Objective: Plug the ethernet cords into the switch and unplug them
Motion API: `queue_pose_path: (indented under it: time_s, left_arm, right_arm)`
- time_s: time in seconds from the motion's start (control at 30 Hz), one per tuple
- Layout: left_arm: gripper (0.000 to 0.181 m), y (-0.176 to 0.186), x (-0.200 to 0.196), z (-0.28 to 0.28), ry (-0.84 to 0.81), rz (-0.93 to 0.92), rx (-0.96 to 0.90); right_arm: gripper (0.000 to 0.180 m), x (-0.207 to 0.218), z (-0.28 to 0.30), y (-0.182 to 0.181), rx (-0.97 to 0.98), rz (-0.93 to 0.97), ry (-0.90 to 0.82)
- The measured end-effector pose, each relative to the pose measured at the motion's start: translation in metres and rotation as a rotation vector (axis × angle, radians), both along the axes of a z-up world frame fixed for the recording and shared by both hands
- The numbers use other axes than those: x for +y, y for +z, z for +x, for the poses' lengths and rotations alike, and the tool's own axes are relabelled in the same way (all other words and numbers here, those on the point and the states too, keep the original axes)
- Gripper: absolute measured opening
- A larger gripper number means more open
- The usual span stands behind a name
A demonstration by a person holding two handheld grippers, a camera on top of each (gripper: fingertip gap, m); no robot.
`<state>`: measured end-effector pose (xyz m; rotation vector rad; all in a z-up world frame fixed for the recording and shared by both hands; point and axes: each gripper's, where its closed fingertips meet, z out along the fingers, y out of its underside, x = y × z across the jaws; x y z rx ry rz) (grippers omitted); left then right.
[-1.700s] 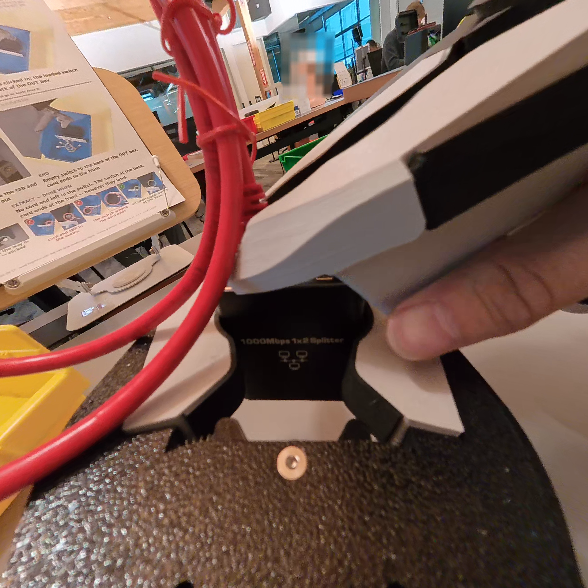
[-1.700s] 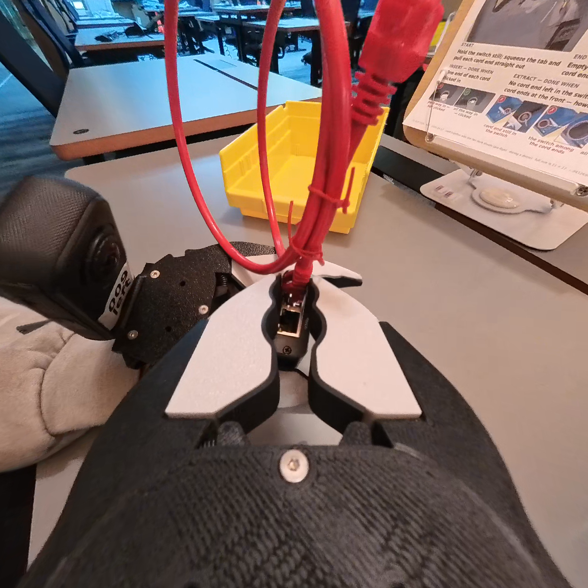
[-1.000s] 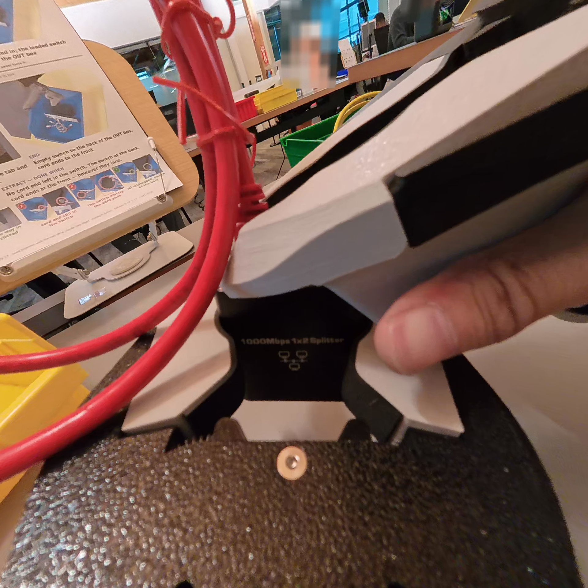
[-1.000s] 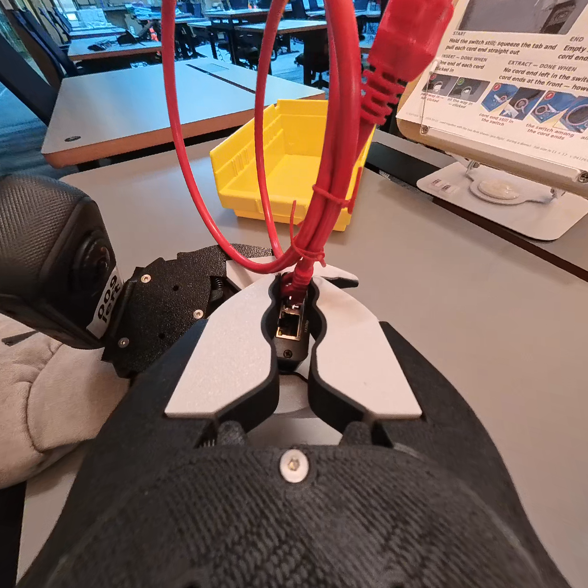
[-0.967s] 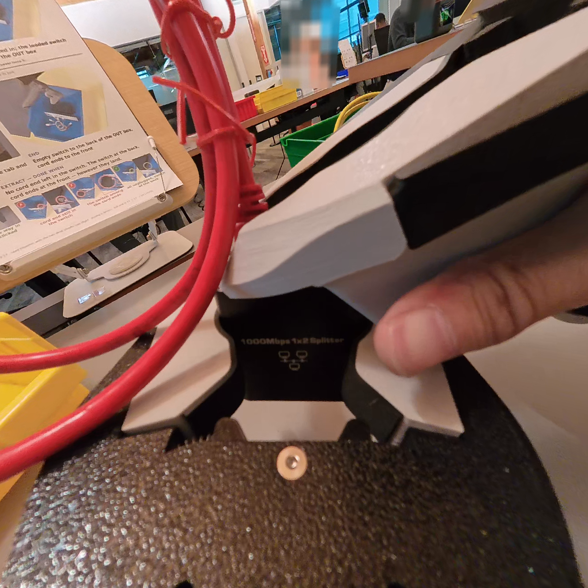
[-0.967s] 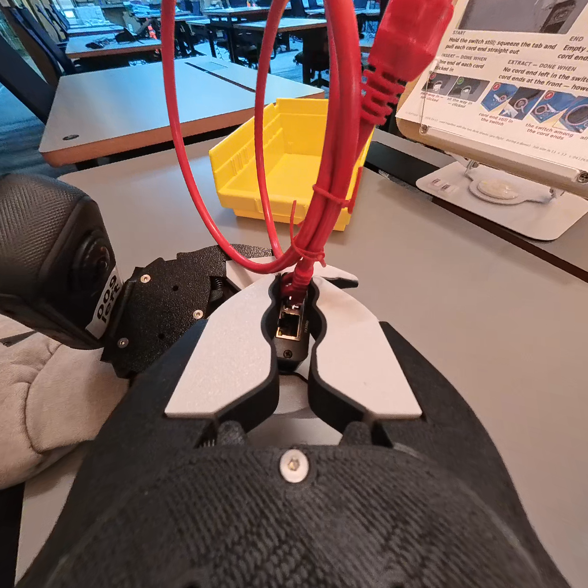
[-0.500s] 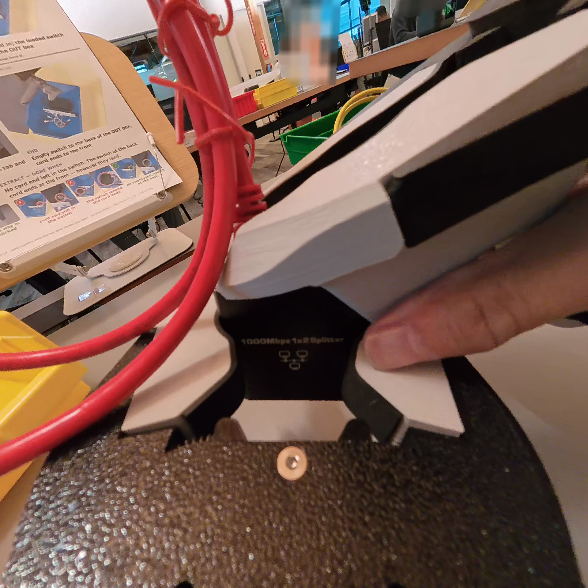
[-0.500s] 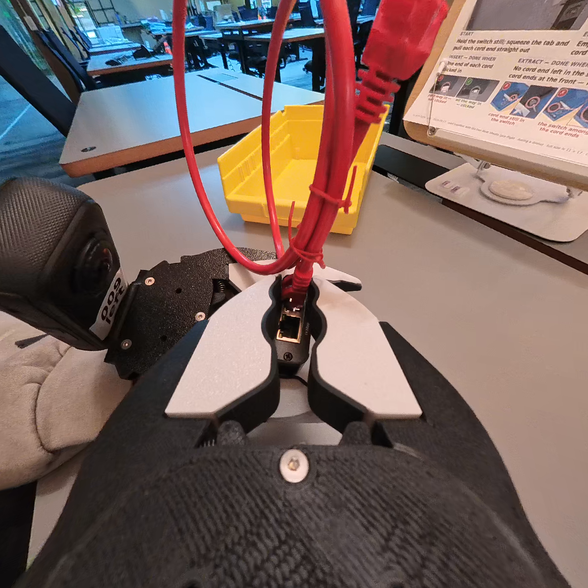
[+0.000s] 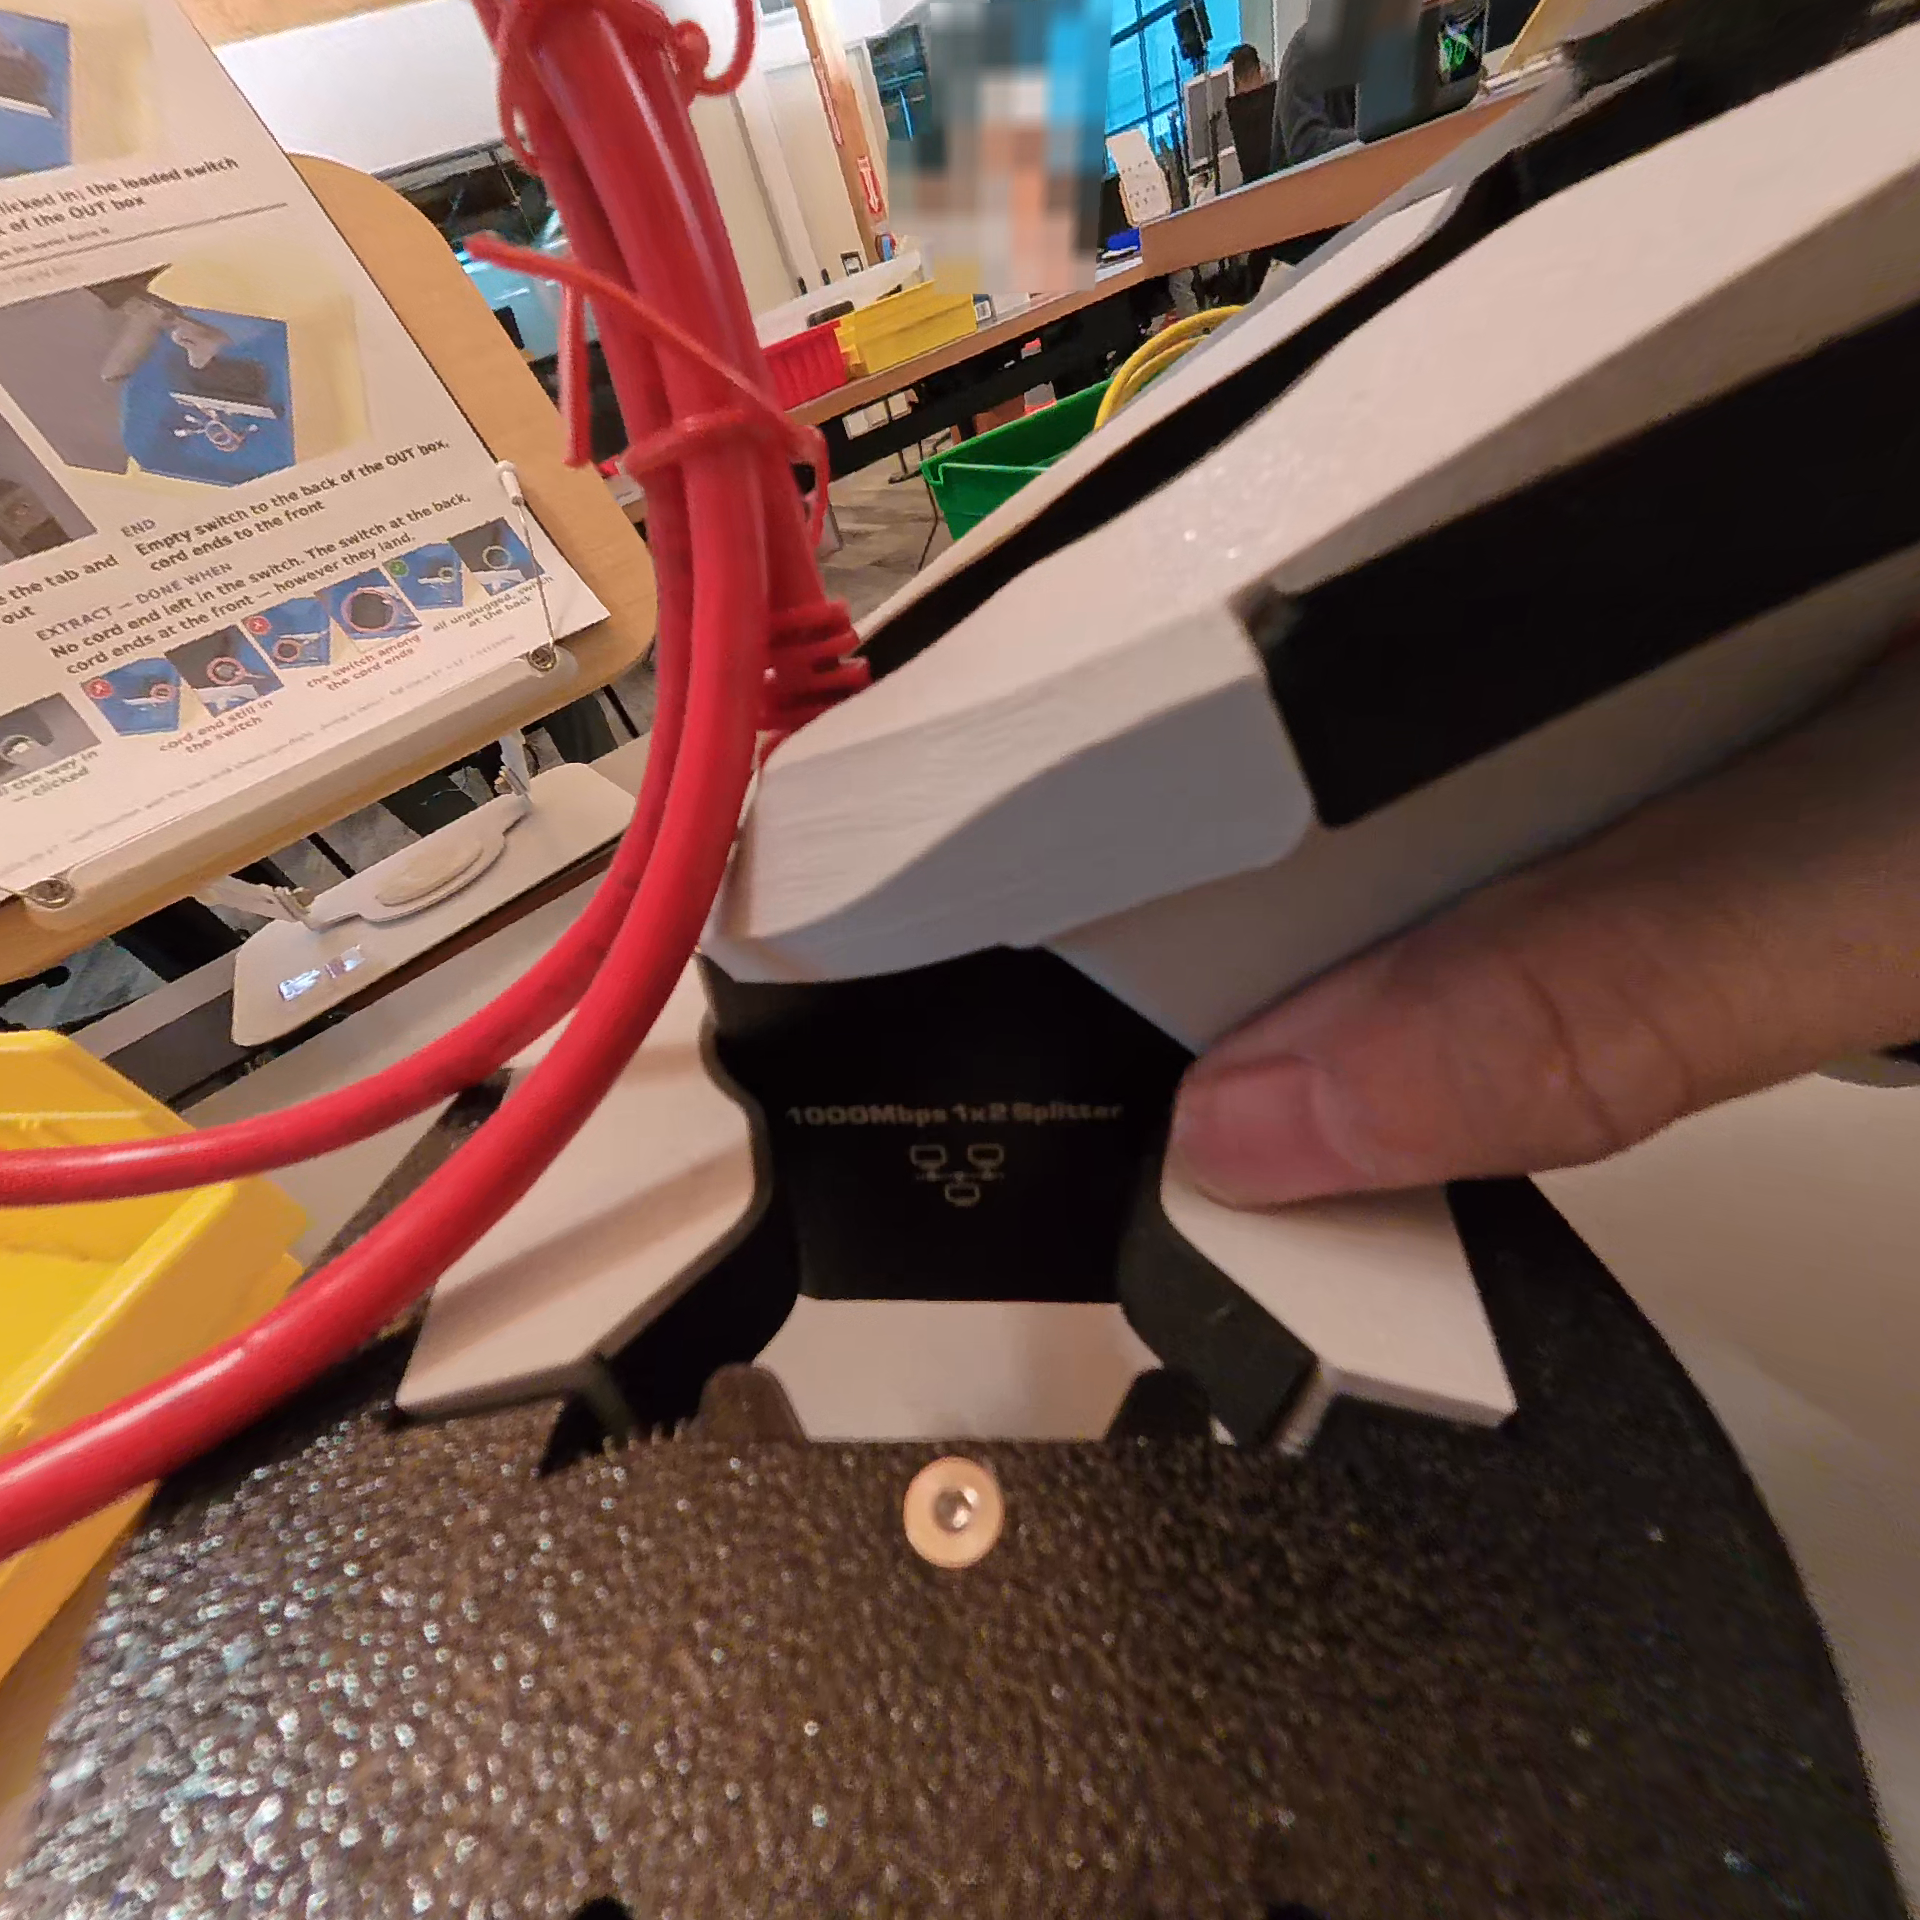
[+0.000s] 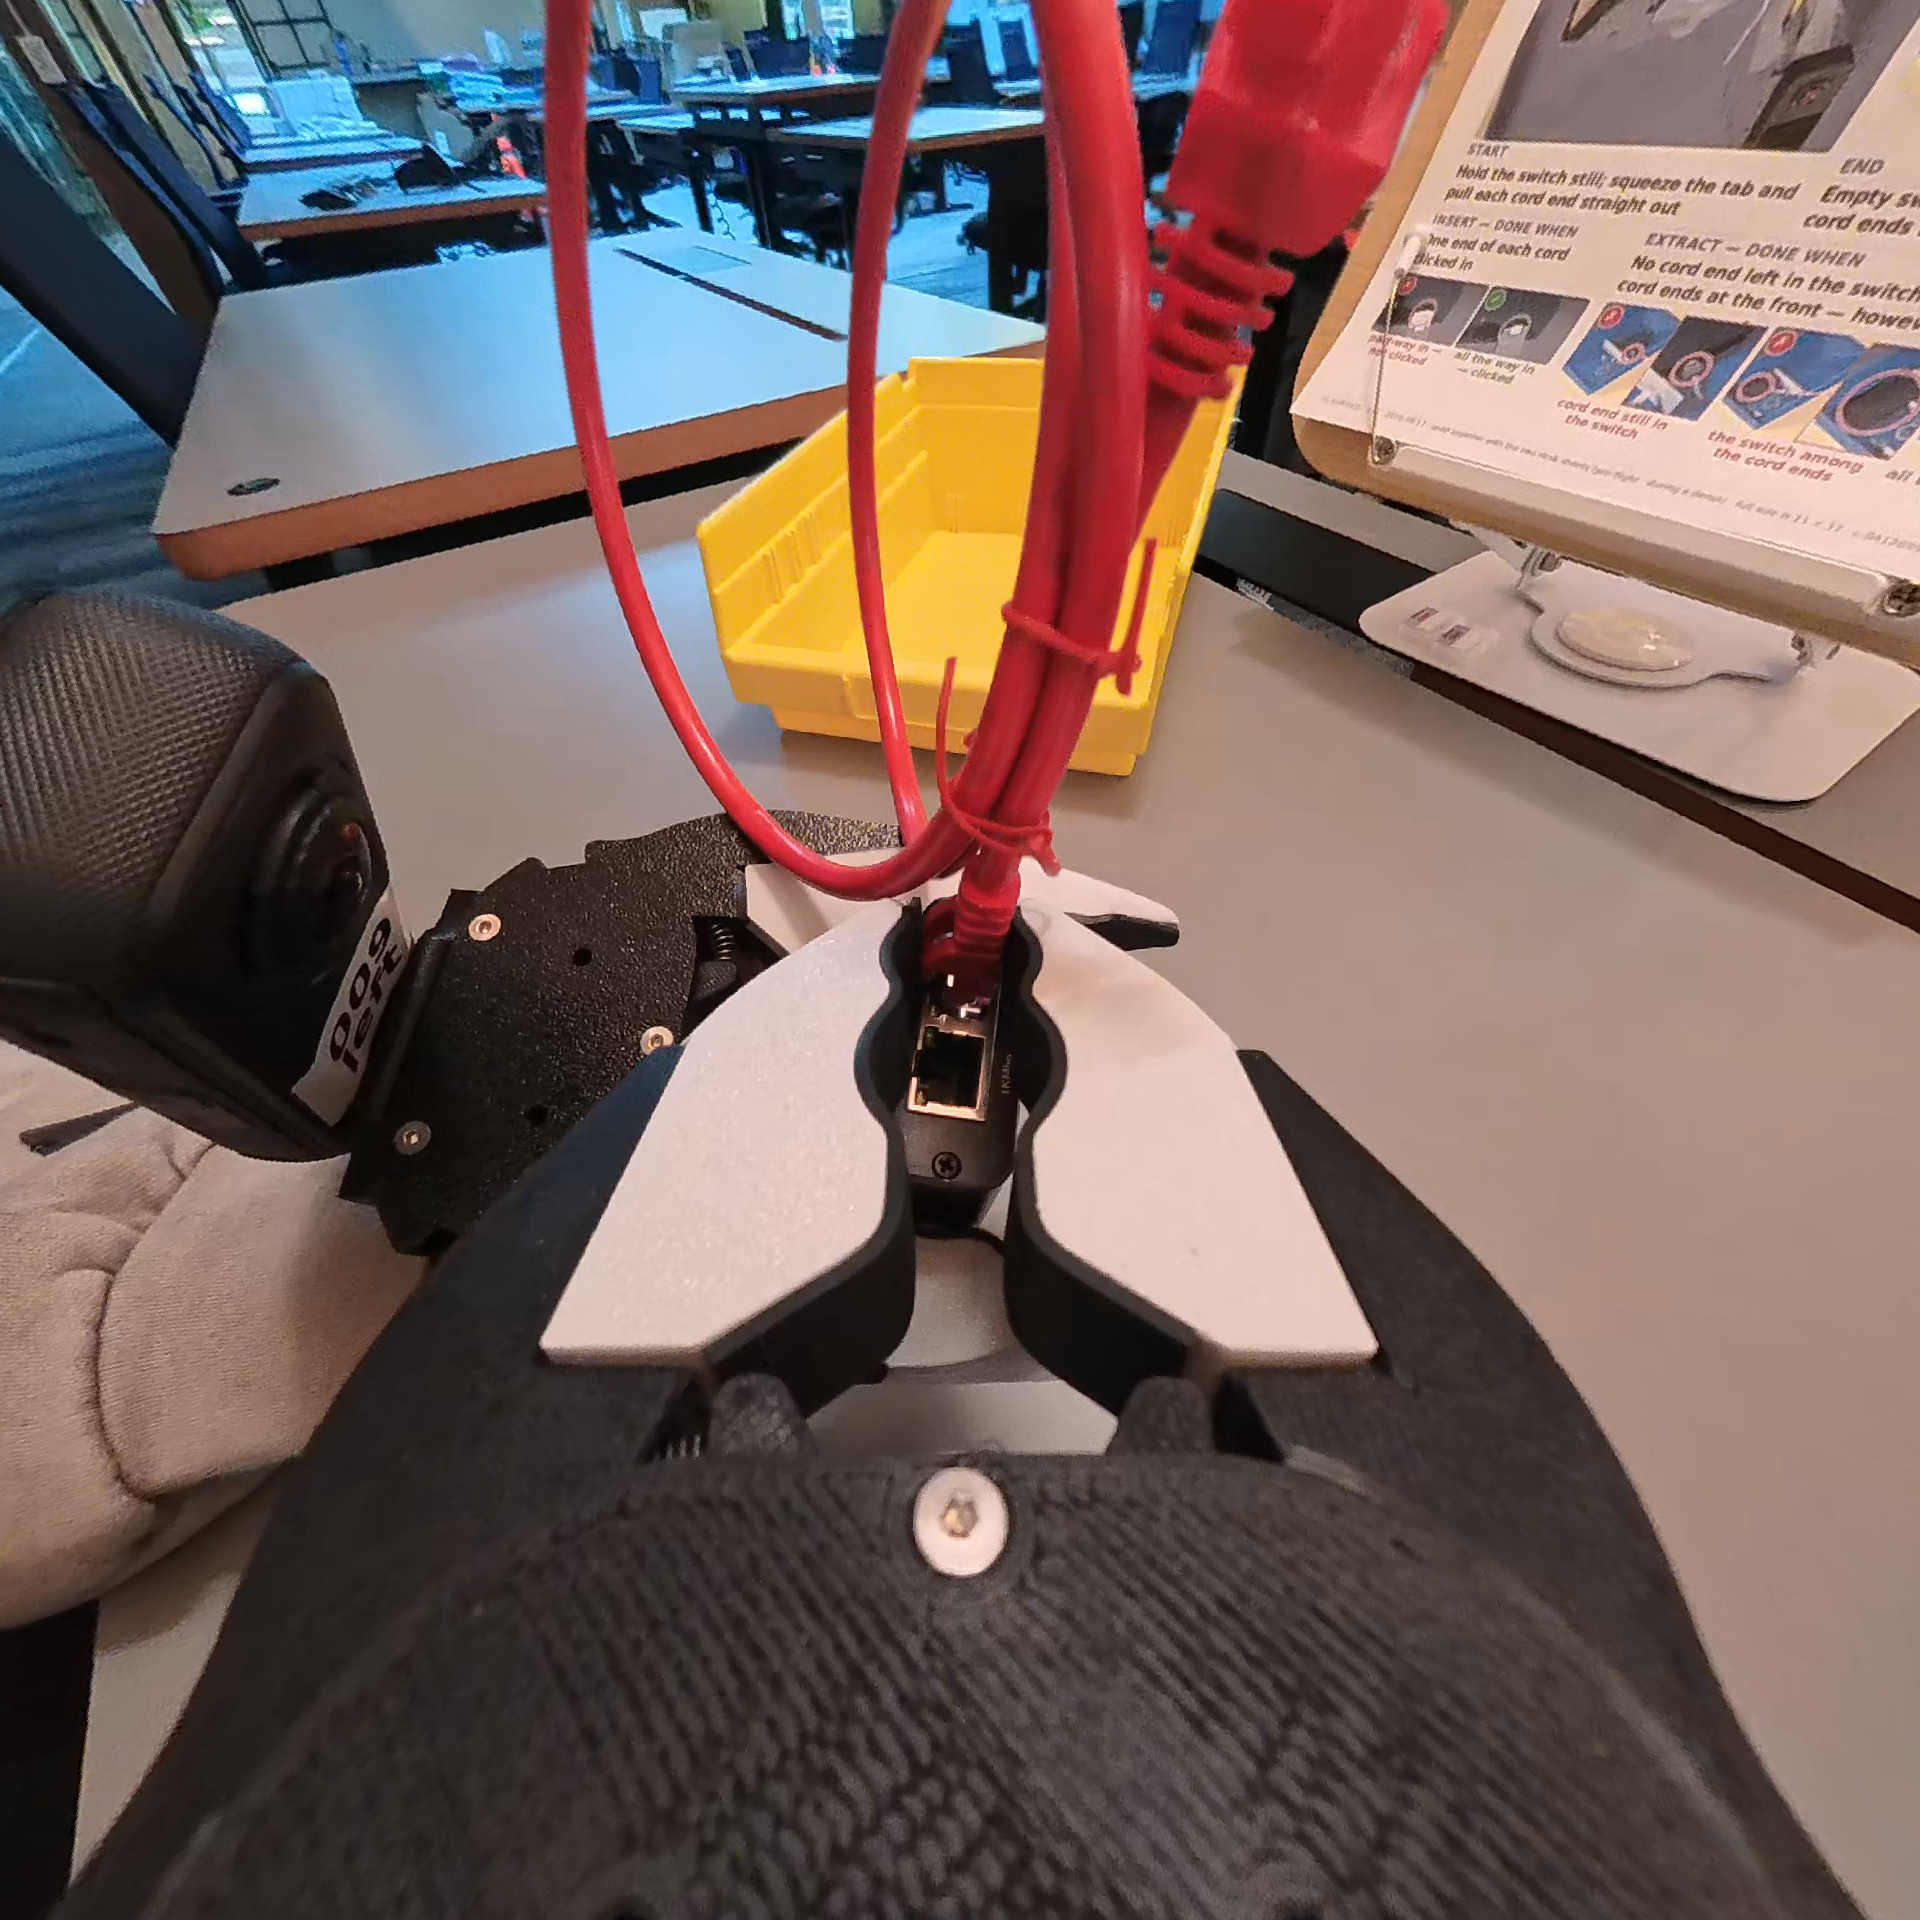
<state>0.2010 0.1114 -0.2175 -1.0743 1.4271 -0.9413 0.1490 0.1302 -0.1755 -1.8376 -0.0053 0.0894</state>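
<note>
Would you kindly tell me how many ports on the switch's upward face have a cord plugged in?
1: the far port holds the red cord's plug; the nearer port on the switch is empty. Other faces are hidden.

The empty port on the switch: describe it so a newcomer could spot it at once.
Start at the gray table with the yellow bin. In front of the bin, the right tongs clamp a small black switch. The empty port is the metal-rimmed square opening nearest the camera; the port beyond it holds the red ethernet cord.
</note>
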Motion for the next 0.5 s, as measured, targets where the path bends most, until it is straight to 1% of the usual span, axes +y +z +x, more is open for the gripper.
queue_pose_path:
  time_s: [0.33, 0.5]
  left_arm:
    - [0.077, 0.0029, -0.0017, -0.0013, -0.001, 0.013, -0.011]
    - [0.076, 0.0025, -0.0002, -0.0015, -0.003, -0.025, -0.018]
  right_arm:
    - [0.015, -0.0031, -0.0017, 0.0016, -0.045, -0.030, 0.029]
    - [0.015, 0.0000, -0.0028, 0.0005, -0.039, -0.038, 0.010]
